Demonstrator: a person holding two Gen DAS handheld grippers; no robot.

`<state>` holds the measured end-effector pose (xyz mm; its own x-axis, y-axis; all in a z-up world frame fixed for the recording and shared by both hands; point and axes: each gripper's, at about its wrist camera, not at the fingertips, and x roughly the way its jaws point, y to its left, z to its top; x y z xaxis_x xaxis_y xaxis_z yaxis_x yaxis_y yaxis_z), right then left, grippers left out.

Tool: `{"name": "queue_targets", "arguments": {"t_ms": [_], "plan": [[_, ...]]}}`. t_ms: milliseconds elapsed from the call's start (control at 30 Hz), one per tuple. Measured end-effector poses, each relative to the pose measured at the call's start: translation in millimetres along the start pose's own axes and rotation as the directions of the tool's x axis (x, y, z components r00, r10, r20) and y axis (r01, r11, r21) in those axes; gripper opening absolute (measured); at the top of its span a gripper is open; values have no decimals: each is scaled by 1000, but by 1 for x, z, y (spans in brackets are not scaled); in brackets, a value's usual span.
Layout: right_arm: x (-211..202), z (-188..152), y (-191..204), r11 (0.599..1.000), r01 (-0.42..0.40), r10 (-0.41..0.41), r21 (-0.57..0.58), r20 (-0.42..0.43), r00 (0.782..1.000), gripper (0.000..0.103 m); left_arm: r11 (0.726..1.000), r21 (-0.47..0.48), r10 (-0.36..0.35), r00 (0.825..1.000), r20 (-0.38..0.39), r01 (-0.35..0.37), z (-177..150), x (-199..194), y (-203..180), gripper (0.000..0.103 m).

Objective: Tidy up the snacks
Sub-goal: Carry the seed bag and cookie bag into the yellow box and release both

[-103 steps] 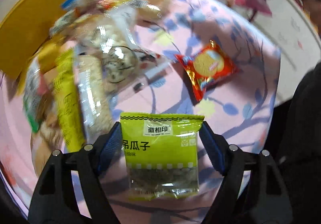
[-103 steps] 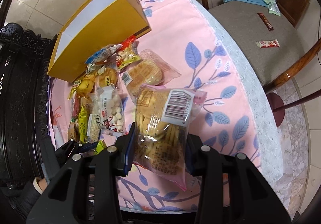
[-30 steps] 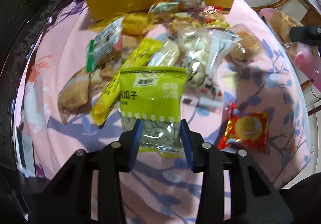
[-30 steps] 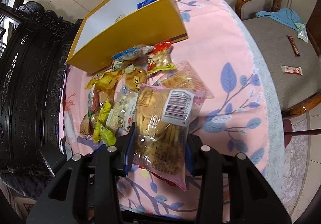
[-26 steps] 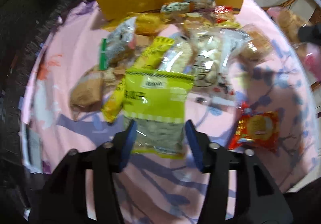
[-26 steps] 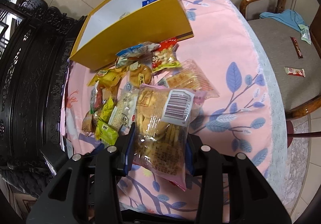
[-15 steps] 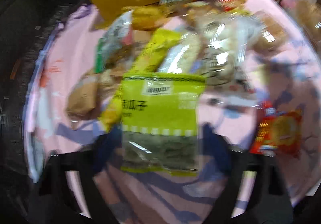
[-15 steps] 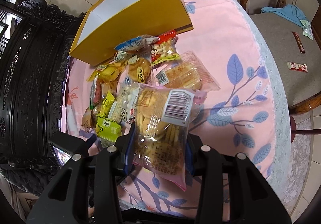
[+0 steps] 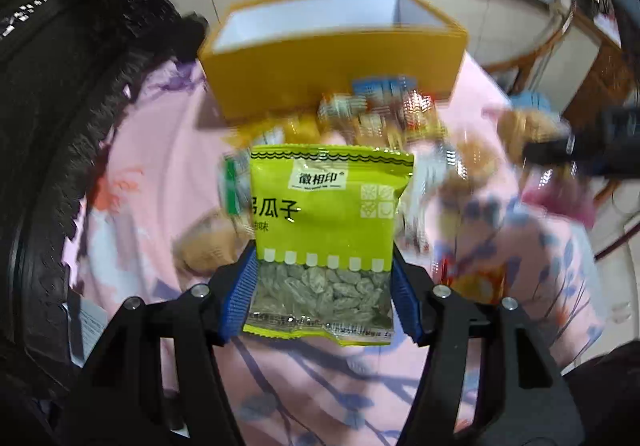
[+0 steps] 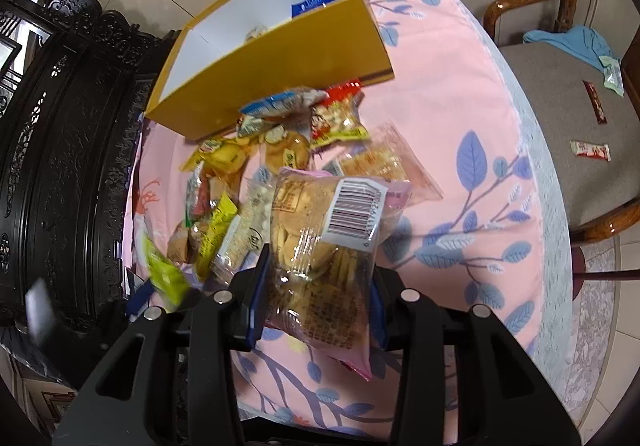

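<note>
Two snack packets held above the pink leaf-print tablecloth (image 10: 460,94). Left gripper (image 9: 323,296): jaws lately narrowing, blue pads clamped on the green seed packet (image 9: 326,230), upright. Right gripper (image 10: 316,312): clenched on a clear biscuit bag (image 10: 320,258), barcode uppermost. Between both and the yellow box (image 10: 280,58), open-topped with a blue wrapper inside: a loose heap of mixed snacks (image 10: 256,162) against the box's near wall. Wooden chair (image 10: 560,94) beside the table, carrying small wrappers and blue cloth.
</note>
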<state>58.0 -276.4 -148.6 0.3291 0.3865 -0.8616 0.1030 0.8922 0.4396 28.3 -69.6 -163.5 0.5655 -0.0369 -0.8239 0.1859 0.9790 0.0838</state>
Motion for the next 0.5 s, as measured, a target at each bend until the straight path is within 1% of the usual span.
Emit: {"name": "queue_targets", "arguments": {"t_ms": [167,267,300,367,500], "plan": [[-10,21,20,999,-8,10,-36,46,999,42,999,-33,-4,996,94,7,55,-17,16,62],[-20,42,37,997,-15,21,-71,92,996,42,999,-45,1,988,157,6,93,-27,28,62],[-24,51,45,996,-15,25,-87,112,993,42,999,-51,2,983,184,7,110,-30,33,62],[-28,68,58,994,-16,32,-112,142,989,42,998,-56,4,977,215,8,135,-33,40,62],[-33,111,85,985,4,33,-171,215,976,42,998,-70,14,967,254,4,187,-27,54,62]]}}
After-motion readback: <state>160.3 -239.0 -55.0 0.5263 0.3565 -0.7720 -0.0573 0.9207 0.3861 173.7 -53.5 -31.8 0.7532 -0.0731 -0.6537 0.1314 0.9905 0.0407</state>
